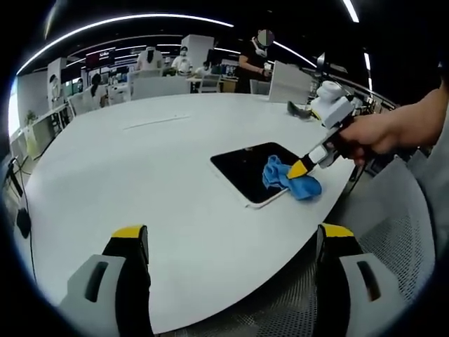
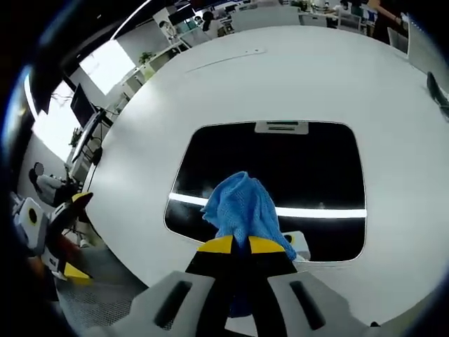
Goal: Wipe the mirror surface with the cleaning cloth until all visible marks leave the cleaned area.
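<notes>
Looking forward along the left gripper, we see the large white table spreading out ahead of and between its two yellow-tipped jaws, which stand wide apart with nothing between them; the table's curved edge runs across just in front of them. Beyond the right-hand jaw, and well apart from it, the mirror lies flat on the table near that edge, a dark rounded rectangle with a pale rim. The right gripper comes in from the right of this view, held by a hand, its yellow tip pressed down on the blue cleaning cloth, which sits bunched at the mirror's near corner. In the right gripper view, the same table reaches far past the jaws and the mirror lies straight ahead of them, its dark glass carrying a bright streak of reflected ceiling light. The right gripper has its jaws drawn close together and pinching the cleaning cloth, which rises in a crumpled blue heap directly above the yellow tips and rests on the near part of the mirror. Off to the left of these jaws, beyond the table's edge, the left gripper is visible. We cannot make out any marks on the glass.
</notes>
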Demonstrator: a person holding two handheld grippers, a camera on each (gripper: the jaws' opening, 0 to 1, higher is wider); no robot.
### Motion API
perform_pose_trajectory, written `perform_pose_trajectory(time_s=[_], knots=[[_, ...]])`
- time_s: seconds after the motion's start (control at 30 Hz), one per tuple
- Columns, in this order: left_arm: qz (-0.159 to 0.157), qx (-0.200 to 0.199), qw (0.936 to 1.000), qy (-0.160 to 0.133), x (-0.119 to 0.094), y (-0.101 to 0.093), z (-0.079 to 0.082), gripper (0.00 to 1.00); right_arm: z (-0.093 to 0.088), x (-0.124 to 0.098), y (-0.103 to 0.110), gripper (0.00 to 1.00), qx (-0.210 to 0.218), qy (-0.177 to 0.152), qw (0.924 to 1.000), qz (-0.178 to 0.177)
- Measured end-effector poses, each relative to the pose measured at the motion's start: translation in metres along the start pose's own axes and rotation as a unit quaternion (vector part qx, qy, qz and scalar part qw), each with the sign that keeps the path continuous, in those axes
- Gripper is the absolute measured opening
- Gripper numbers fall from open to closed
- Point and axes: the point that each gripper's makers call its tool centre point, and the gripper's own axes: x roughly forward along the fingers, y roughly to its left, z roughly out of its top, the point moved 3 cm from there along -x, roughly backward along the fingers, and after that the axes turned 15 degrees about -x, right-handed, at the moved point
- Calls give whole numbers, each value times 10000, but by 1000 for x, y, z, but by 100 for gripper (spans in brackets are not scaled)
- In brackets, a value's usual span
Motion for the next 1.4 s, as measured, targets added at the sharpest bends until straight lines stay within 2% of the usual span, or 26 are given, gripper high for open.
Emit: perform_pose_trajectory(time_s=[0.33, 0.83, 1.4], knots=[[7, 20, 10000, 22, 1, 0, -1, 99, 5, 3, -1, 1, 22, -23, 10000, -92], [45, 2, 10000, 65, 1, 2, -2, 99, 35, 18, -17, 0, -231, -66, 9994, -250], [28, -114, 9999, 59, 1, 2, -1, 99, 67, 34, -35, 0, -386, -79, 9989, -248]])
